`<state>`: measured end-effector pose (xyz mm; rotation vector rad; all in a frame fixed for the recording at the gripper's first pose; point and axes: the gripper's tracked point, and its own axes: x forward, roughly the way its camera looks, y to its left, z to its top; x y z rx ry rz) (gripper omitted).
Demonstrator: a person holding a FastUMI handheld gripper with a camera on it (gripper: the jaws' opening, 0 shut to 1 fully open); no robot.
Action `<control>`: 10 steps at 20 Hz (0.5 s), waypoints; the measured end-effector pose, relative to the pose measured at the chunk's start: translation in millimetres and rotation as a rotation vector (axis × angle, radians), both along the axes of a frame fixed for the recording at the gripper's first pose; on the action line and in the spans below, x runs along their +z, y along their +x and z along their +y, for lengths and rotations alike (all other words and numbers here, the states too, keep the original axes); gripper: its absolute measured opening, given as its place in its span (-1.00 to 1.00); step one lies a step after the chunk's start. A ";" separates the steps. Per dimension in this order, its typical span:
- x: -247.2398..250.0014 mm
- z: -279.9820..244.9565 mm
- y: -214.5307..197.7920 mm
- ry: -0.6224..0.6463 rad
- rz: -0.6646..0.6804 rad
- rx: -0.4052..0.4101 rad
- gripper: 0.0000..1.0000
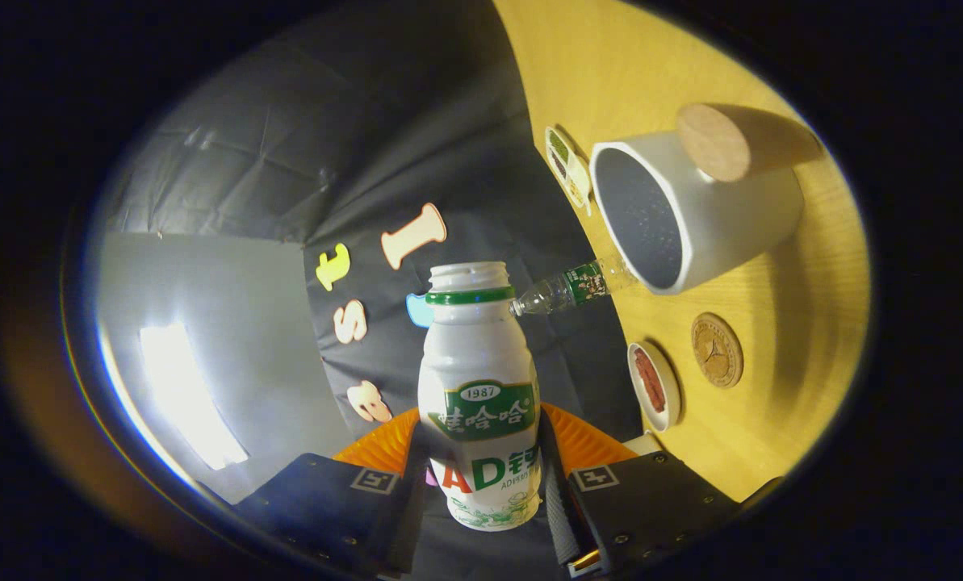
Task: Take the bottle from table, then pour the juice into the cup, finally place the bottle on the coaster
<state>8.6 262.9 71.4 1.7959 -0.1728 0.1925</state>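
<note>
Hand-held gripper [481, 484] clamps bottle [479, 395] — label "1987", "AD" — seemingly uncapped.

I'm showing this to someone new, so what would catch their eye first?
The white bottle held between the fingers, uncapped and rolled sideways along with the whole view. Just beyond its mouth, the white cup with a wooden handle lies on the yellow table. Near it sits a round coaster.

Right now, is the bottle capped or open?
Open. The bottle, clamped between the fingers of the hand-held gripper, shows a bare threaded neck above its green ring, no cap. Fill level cannot be told.
</note>
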 end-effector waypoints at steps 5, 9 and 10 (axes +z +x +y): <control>-13.5 16.6 8.4 -0.367 0.083 0.014 0.27; -27.2 25.0 15.0 -0.582 0.131 0.018 0.26; -32.4 25.2 16.2 -0.640 0.144 0.016 0.27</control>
